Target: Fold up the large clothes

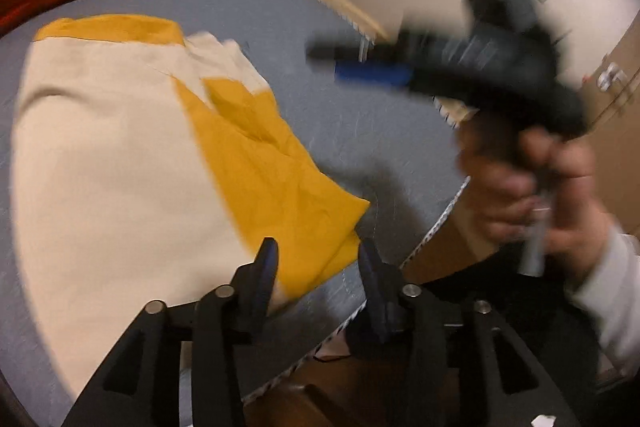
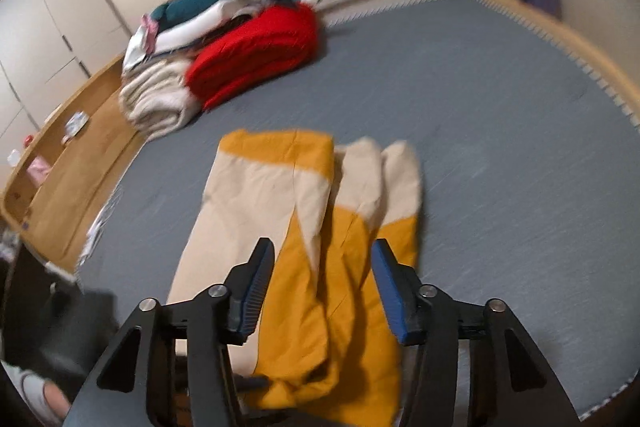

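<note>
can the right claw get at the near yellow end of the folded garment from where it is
Probably yes. The right claw hovers open right over the garment's yellow end, with only the grey mattress around it. The left claw sits off to the side.

Both views: warm indoor light, moderately dim, source out of frame. Strong fisheye bend; bed edge [image 2: 576, 47] curves, corners vignetted black. Left wrist view: heavy motion blur on right gripper [image 1: 320, 61] and hand [image 1: 532, 195]; garment [image 1: 120, 147] soft, its pale part near overexposed; soft shadow on mattress [image 1: 280, 7] beside yellow hem. Green indicator streak smeared, upper right. Right wrist view: overall smear, clothes pile [image 2: 224, 51] unsharp; fingers [image 2: 256, 291] comparatively sharp; wall upper left brightly lit.
</note>
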Demonstrator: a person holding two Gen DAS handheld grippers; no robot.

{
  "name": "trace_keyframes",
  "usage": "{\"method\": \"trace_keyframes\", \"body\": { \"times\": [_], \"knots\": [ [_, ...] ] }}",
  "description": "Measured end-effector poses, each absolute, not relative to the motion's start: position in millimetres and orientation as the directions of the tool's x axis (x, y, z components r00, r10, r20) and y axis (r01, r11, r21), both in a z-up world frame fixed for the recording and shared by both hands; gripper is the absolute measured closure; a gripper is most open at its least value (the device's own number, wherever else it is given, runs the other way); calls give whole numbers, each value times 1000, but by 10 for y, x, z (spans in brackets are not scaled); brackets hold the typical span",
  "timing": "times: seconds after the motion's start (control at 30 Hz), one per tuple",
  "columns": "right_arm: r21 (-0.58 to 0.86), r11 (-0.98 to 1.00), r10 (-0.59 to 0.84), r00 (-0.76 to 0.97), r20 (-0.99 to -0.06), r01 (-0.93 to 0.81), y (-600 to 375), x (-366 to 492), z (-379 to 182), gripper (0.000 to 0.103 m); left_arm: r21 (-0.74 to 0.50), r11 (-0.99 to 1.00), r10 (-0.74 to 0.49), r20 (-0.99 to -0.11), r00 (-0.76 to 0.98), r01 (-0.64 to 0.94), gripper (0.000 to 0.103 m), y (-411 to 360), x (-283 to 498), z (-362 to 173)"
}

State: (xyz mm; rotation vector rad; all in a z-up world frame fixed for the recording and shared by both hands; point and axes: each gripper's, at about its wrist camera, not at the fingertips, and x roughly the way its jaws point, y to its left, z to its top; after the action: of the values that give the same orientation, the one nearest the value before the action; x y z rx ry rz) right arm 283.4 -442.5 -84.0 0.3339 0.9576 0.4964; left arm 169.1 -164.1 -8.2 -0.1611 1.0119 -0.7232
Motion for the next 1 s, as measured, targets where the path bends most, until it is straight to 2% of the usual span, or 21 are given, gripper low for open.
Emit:
{"method": "trace_keyframes", "body": {
  "times": [0.07,0.2,0.3,0.43,0.57,0.6,0.67,0.7,0.73,0.8,0.87,0.93,1.0],
  "knots": [
    [495,830,557,426,-713,-256,-4302,2861,-961,50,-441,778,-608,-709,358,448,64,-1370,1610,-38],
    [513,823,568,312,-762,-244,-4068,2898,-1259,49,-361,876,-476,-750,459,320,63,-798,1588,-92],
    [488,844,532,235,-813,-224,-3939,2912,-1496,49,-368,913,-406,-777,482,177,56,-486,1650,-280],
    [412,886,445,137,-885,-215,-3782,2883,-1785,49,-418,907,-395,-799,453,54,53,-304,1700,-563],
    [390,895,422,130,-897,-215,-3729,2855,-1842,50,-481,876,-430,-800,419,-20,49,-235,1716,-776],
    [392,896,422,126,-898,-207,-3730,2850,-1852,52,-493,870,-441,-796,415,-22,49,-241,1724,-794],
    [384,897,418,137,-898,-218,-3703,2832,-1816,81,-498,867,-448,-793,414,-16,49,-244,1710,-818],
    [386,893,424,144,-894,-232,-3689,2824,-1778,94,-500,866,-449,-791,415,-16,48,-258,1726,-818],
    [387,889,431,160,-888,-246,-3676,2812,-1709,96,-503,864,-451,-790,415,-18,48,-245,1729,-807],
    [404,873,463,204,-862,-274,-3677,2791,-1502,98,-526,850,-468,-779,418,-27,47,-246,1755,-806],
    [456,838,535,283,-796,-300,-3770,2731,-1207,99,-553,833,-492,-758,429,-22,46,-192,1717,-758],
    [518,777,628,385,-676,-357,-3919,2586,-807,99,-558,830,-499,-745,442,-4,46,-184,1675,-680],
    [517,756,654,453,-605,-401,-4035,2433,-562,99,-552,834,-500,-739,451,20,46,-181,1652,-592]
  ]
}}
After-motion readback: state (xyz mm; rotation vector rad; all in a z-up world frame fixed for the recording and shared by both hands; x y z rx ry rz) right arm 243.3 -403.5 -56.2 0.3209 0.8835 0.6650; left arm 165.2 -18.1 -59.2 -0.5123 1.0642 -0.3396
